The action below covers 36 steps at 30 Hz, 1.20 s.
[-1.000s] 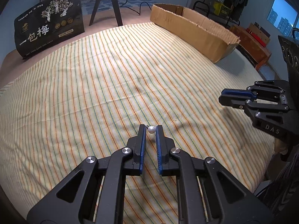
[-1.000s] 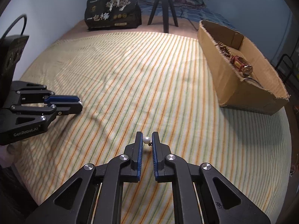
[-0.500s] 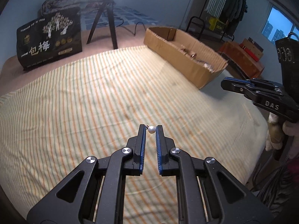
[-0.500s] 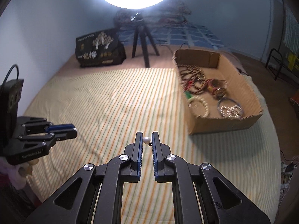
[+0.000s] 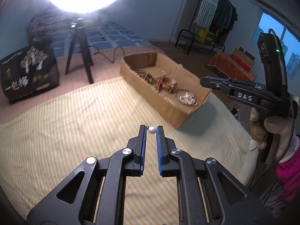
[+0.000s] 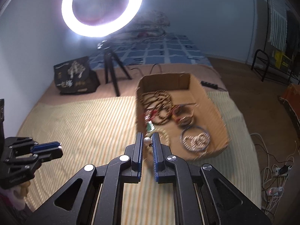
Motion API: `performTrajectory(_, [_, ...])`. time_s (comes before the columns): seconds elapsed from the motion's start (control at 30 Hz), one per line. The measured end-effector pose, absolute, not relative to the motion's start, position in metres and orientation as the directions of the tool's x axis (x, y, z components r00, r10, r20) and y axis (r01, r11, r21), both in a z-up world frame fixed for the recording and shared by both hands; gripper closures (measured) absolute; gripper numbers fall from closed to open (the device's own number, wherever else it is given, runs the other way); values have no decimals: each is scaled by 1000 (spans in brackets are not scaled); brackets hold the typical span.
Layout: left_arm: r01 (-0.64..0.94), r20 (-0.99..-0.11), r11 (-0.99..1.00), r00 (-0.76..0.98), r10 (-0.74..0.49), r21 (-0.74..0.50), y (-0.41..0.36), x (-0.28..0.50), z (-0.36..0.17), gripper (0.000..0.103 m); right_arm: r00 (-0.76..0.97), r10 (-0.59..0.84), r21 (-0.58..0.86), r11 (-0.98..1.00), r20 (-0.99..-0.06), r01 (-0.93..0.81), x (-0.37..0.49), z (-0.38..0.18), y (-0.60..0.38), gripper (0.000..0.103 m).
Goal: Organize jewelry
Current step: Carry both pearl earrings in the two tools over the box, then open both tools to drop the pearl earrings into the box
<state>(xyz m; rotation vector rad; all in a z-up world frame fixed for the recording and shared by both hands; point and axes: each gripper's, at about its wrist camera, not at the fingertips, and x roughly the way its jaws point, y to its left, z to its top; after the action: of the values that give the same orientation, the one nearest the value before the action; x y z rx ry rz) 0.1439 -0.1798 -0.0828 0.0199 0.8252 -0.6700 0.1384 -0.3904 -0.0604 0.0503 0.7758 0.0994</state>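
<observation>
Both lifted off the striped bedspread (image 5: 78, 123) in the last second. Left gripper (image 5: 151, 130) pinches a pearl earring (image 5: 152, 130), short of the cardboard box (image 5: 187, 112). Right gripper (image 6: 147, 139) pinches another pearl (image 6: 147, 140) at the box's near wall. Drop-off looks next.

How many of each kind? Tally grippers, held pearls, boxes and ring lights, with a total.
Grippers: 2, left gripper and right gripper
Held pearls: 2, left pearl and right pearl
Cardboard box: 1
Ring light: 1
Total: 6
</observation>
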Motion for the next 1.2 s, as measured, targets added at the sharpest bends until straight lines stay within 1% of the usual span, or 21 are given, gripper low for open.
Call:
performTrajectory(0.27, [584,-677,783,489,-550,-215,-230,169,-80,94,713,66,72,997,-698,-21,183,-67,-419,95])
performTrajectory(0.53, [583,-685,786,488,-540,-204,-270,201,-89,94,701,62,84,996,-711,-3,223,-77,-437,95])
performTrajectory(0.87, [578,-692,793,493,-528,-193,-293,224,-96,94,682,72,114,993,-728,18,258,-92,-449,95])
performTrajectory(1.2, [579,-694,792,490,-527,-192,-301,233,-98,94,671,70,113,993,-738,21,268,-101,-450,95])
